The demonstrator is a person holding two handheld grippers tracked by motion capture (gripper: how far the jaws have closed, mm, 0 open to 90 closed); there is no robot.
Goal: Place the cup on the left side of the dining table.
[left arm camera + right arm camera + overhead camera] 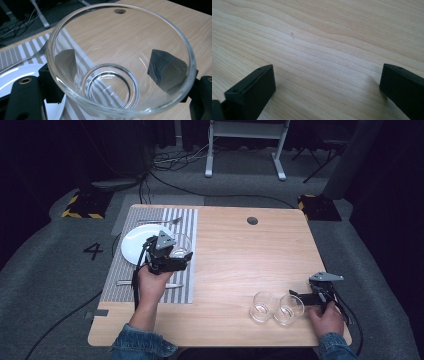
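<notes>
We hold the left gripper (181, 261) clamped on a clear glass (120, 62), one jaw pressing each side of its wall, above the striped placemat (112, 270); a white plate (136, 242) lies just behind it, beside a fork (40, 52). Our right gripper (296, 298) rests wide open and empty over the pale wooden table (324, 40), two more glasses (263, 306) just ahead. Grey carpet surrounds the table.

Clear glass tumbler (120, 62) clamped between my left gripper's (172, 257) jaws, tilted, mouth facing me, over the striped placemat's (182, 220) right edge, at 3 o'clock from the white plate (135, 242). Empty, flared rim, thick round base, pads pressing both side walls.
</notes>
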